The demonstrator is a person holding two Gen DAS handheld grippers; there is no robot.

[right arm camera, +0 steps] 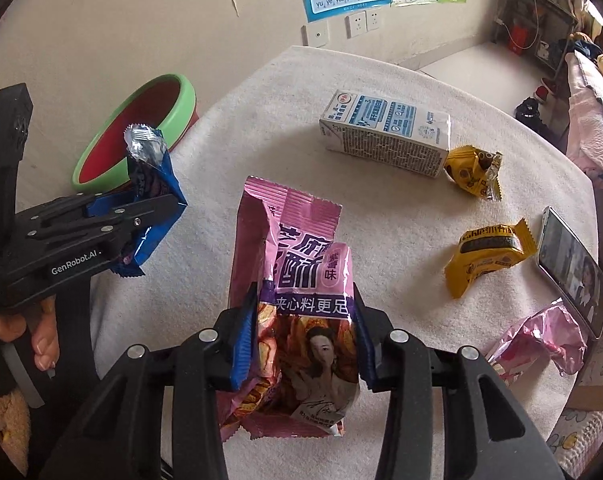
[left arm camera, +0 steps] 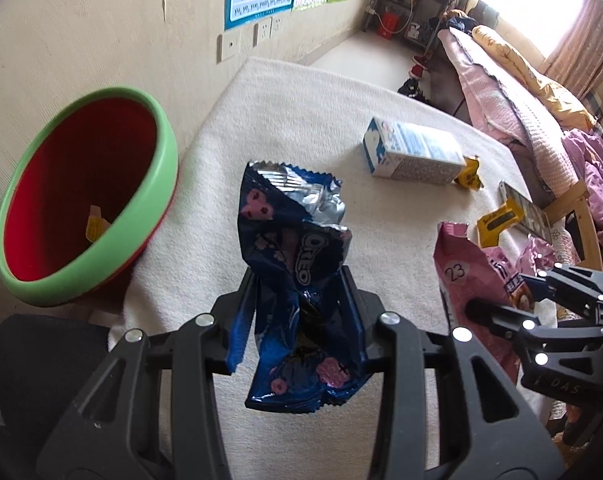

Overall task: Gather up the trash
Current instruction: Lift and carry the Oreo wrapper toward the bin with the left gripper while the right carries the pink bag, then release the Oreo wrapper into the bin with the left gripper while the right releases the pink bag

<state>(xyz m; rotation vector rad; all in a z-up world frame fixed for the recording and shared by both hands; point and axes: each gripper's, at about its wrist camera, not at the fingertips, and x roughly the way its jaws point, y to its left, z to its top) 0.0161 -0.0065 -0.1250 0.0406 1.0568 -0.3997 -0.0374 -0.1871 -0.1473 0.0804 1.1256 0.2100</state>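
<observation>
My left gripper (left arm camera: 301, 312) is shut on a blue Oreo wrapper (left arm camera: 297, 248) and holds it above the table, right of the green and red bin (left arm camera: 89, 196). It also shows in the right wrist view (right arm camera: 149, 208) with the Oreo wrapper (right arm camera: 153, 184). My right gripper (right arm camera: 305, 332) is shut on a pink snack bag (right arm camera: 301, 280), held above the table; that bag also shows in the left wrist view (left arm camera: 465, 264). A milk carton (right arm camera: 385, 132), two yellow wrappers (right arm camera: 473, 172) (right arm camera: 485, 256) and a crumpled pink wrapper (right arm camera: 541, 340) lie on the white table (right arm camera: 261, 120).
The bin (right arm camera: 141, 128) stands left of the table by the wall, with a small yellow scrap (left arm camera: 95, 226) inside. A phone (right arm camera: 573, 268) lies at the table's right edge. A bed with pink bedding (left arm camera: 521, 100) is to the right.
</observation>
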